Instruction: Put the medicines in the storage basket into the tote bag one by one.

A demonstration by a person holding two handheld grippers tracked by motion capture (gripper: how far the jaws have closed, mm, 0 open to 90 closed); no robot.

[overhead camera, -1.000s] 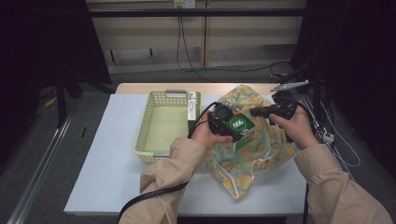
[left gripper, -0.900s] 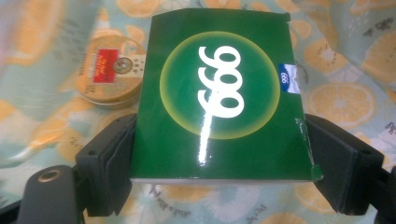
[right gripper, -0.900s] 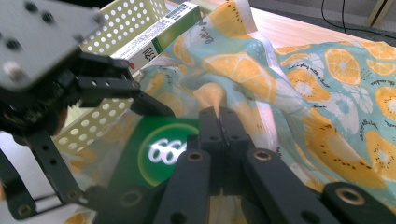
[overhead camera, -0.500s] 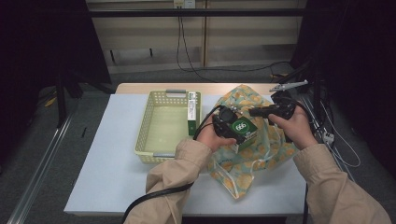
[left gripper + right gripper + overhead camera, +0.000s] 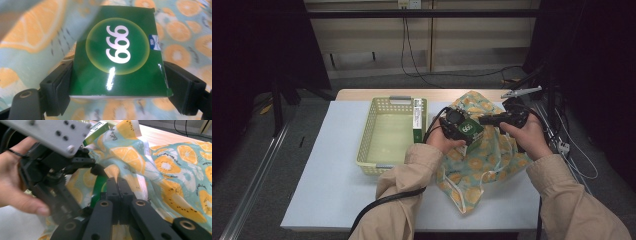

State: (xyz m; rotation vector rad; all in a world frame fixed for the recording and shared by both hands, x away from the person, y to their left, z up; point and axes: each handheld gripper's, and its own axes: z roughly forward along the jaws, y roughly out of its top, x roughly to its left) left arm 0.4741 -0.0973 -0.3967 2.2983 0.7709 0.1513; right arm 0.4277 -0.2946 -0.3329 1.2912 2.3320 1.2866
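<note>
Left gripper view: a green box (image 5: 117, 53), judged light, stiff and glossy-slick, is clamped by its side edges in the left gripper (image 5: 117, 92) above fruit-print cloth (image 5: 30, 37); right gripper (image 5: 117, 187) jaws are pressed together.

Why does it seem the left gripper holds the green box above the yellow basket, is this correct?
Not quite. The left gripper does hold the green box, but above the orange-print bag, not above the yellow basket, which stands to its left. The high view shows it.
</note>
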